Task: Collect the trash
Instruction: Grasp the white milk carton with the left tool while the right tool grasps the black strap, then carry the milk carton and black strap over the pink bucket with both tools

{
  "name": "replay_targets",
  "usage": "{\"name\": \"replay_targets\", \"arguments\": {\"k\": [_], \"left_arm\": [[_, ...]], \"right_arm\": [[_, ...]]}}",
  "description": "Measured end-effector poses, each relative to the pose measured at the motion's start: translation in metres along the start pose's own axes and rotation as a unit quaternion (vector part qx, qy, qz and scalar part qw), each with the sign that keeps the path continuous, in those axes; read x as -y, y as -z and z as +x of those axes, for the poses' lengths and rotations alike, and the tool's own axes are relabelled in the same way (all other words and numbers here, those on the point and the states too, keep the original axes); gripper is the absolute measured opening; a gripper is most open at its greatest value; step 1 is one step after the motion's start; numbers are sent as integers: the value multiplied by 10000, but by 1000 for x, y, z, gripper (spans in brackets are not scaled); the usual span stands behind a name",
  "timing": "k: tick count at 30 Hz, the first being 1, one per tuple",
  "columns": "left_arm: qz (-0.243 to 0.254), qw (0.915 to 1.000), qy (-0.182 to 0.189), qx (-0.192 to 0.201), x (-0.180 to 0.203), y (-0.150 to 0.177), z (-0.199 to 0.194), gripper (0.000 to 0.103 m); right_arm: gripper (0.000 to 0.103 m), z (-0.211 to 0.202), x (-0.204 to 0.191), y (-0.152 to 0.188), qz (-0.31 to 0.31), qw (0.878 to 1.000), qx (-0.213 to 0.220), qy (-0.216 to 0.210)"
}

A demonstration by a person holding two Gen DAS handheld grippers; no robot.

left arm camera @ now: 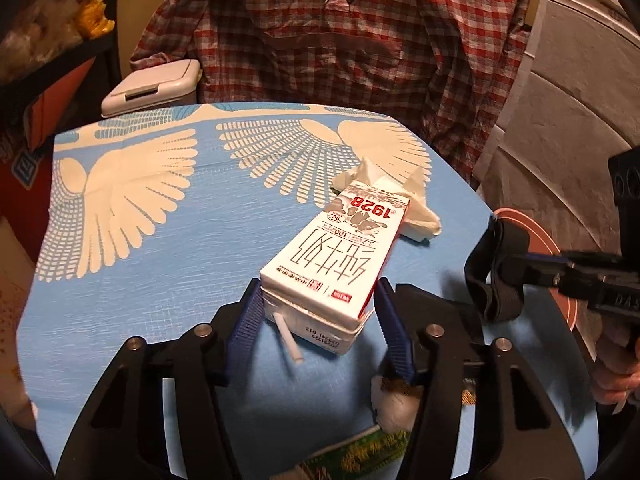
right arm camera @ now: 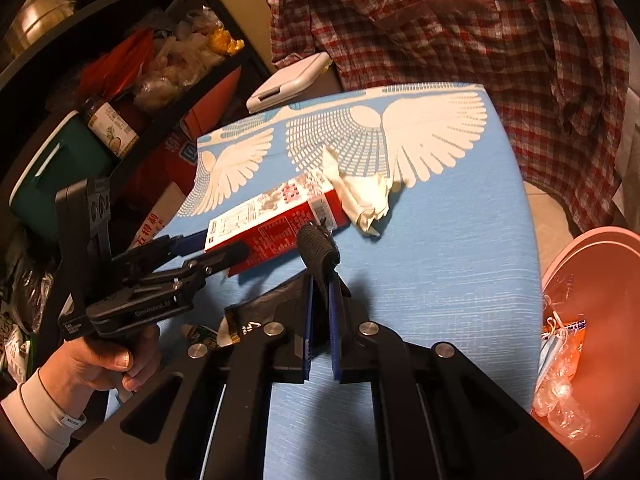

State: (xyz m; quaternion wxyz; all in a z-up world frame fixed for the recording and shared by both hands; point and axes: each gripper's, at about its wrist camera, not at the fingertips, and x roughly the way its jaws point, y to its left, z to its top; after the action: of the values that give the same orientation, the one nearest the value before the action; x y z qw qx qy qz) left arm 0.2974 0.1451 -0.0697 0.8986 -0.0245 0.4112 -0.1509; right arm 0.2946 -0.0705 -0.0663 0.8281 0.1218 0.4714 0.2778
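The left tongs are set at a middling width and are closed on the near end of a milk carton, one blue pad against each side of it. The carton is laid flat on the blue-and-white cloth of the table, and a white straw is stuck out of its end towards these tongs. Close beneath the same tongs, a white wad and a green wrapper are seen at the near edge of the table. The handle of the left tongs is gripped by a hand in a pale sleeve. The right tongs are drawn almost fully together and a black strap is pinched between their pads, its free end stood up past the tips. These tongs are held just to the right of the left pair, beside the carton. A pink bin is placed to the right of the right tongs, off the table edge, and a face mask and clear wrap can be made out inside it. Beyond the far end of the carton, touching it, a crumpled tissue is found. Further off, past the far edge of the table, a small white-lidded bin is seen, and behind it a red plaid shirt is hung.
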Motion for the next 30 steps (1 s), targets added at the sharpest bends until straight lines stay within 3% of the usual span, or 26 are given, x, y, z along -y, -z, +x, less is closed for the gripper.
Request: {"name": "replay_targets", "arguments": {"k": [9, 16, 30], "left_arm": [[-142, 9998, -123, 113, 2, -2, -47, 53], [-310, 9983, -475, 96, 18, 1, -83, 53], [-996, 9873, -916, 829, 52, 14, -178, 53]], "right_arm": [[8, -39, -22, -2, -85, 9996, 269, 6], [8, -78, -44, 4, -264, 9982, 526, 90], [8, -191, -73, 14, -804, 9881, 1178, 576]]}}
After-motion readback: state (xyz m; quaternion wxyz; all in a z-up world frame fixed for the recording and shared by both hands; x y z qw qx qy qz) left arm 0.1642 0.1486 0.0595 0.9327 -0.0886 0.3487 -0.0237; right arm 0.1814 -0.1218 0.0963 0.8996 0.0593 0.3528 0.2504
